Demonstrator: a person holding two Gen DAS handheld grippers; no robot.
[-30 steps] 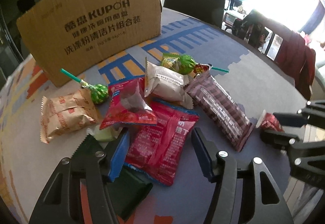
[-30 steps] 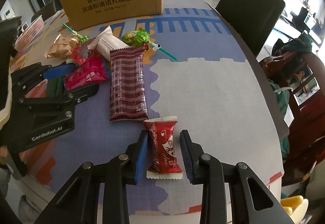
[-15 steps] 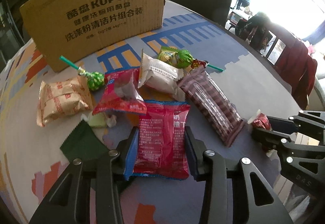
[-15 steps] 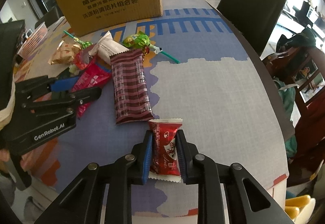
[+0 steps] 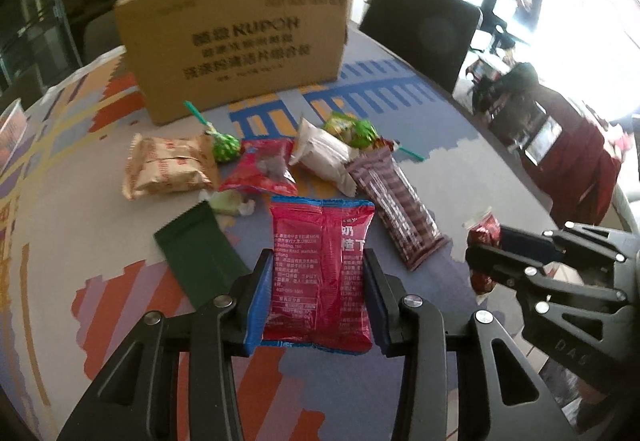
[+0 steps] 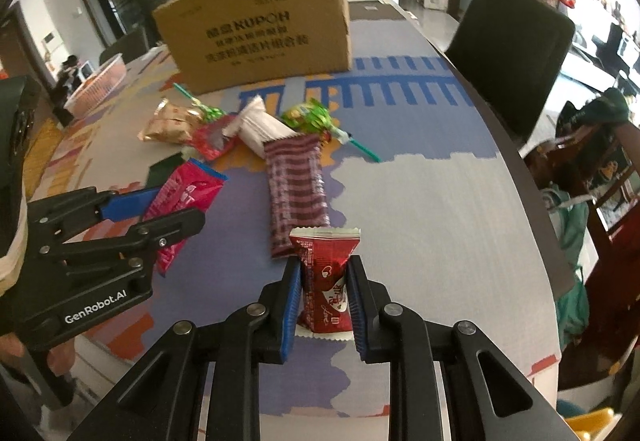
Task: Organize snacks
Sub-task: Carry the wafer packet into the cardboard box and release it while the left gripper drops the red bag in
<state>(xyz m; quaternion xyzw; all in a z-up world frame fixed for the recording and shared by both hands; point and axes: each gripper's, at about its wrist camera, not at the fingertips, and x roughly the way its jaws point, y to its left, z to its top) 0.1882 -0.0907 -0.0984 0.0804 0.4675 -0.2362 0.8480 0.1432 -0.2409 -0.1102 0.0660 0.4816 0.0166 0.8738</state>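
My left gripper (image 5: 318,265) is shut on a red-pink snack packet (image 5: 320,269) and holds it above the table; it also shows in the right wrist view (image 6: 182,201). My right gripper (image 6: 324,273) is shut on a small red candy packet (image 6: 324,281), lifted off the table; it shows in the left wrist view (image 5: 486,237). On the table lie a brown striped bar (image 5: 394,201), a white packet (image 5: 324,157), a red bag (image 5: 264,169), a tan biscuit pack (image 5: 168,169), a dark green packet (image 5: 200,253) and green lollipops (image 5: 226,149).
A brown KUPOH cardboard box (image 5: 236,49) stands behind the snacks. A black chair (image 6: 508,53) stands at the table's far right edge. A pink basket (image 6: 96,87) sits at the far left. The table edge curves along the right, with a wooden chair (image 6: 600,241) beyond.
Both grippers closed on their packets and lifted them up and back from the table. The red-pink packet left the pile; the green packet beneath it is uncovered.
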